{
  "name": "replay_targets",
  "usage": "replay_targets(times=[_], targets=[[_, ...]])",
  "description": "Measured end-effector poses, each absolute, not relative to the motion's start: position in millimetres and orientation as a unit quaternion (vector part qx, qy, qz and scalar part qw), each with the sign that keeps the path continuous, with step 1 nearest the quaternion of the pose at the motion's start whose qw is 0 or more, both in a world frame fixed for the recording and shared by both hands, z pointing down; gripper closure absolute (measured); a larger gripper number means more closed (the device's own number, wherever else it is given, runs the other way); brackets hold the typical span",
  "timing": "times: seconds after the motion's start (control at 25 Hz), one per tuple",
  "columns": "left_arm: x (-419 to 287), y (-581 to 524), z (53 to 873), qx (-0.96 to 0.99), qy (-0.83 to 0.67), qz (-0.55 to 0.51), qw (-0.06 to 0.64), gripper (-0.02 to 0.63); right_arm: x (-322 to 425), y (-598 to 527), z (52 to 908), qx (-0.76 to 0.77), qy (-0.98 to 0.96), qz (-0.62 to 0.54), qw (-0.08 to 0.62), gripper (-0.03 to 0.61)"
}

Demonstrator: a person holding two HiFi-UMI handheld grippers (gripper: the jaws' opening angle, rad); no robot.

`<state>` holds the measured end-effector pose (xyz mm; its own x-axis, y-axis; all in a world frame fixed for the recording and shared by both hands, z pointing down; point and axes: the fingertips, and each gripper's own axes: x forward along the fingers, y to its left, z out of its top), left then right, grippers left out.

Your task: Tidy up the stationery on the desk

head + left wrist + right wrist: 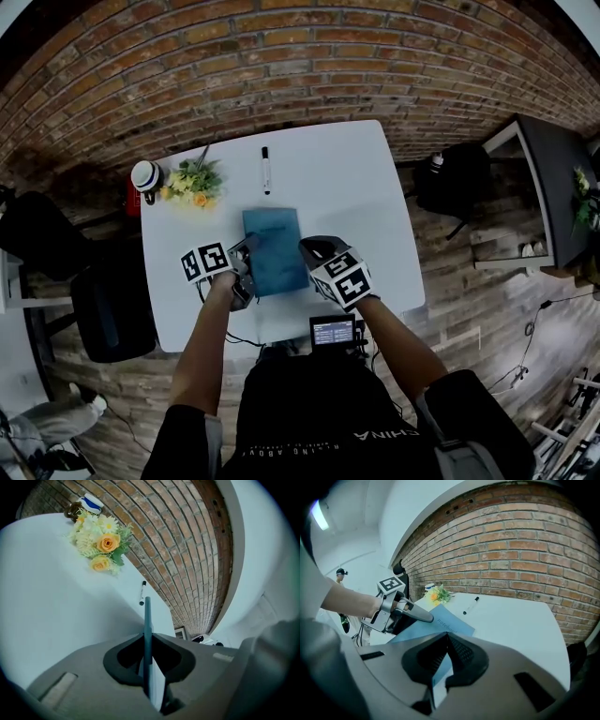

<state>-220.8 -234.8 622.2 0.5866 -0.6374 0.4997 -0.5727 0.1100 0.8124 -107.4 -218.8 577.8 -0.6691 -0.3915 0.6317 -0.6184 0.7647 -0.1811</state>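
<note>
Notebook [274, 251] held by left tool [249, 247] and right tool [308, 249].

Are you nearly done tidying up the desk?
Not nearly; nothing looks put away yet. In hand: the left gripper and right gripper both clamp the thin blue notebook, one on each side. Still to do: the black marker pen lies loose on the white table beyond it.

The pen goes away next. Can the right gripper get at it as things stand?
Probably not yet: the right gripper is shut on the notebook. Once it lets go, the bare table up to the pen looks free.
</note>
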Motion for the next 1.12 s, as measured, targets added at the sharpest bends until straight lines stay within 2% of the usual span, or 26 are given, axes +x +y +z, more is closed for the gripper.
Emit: replay_targets(times=[0.4, 0.68, 0.88, 1.12], targets=[[-229, -233, 645, 0.658, -0.478, 0.005, 0.582, 0.558, -98, -222, 584, 0.291, -0.885, 0.211, 0.296, 0.568], [-235, -225, 658, 0.663, -0.492, 0.08, 0.559, 0.512, -95, -224, 585, 0.297, -0.883, 0.212, 0.297, 0.568], [-245, -220, 661, 0.666, -0.509, 0.118, 0.532, 0.485, -94, -223, 583, 0.299, -0.882, 0.209, 0.298, 0.568], [-245, -217, 645, 0.697, -0.513, 0.13, 0.484, 0.485, -96, -220, 582, 0.302, -0.882, 0.212, 0.292, 0.568]])
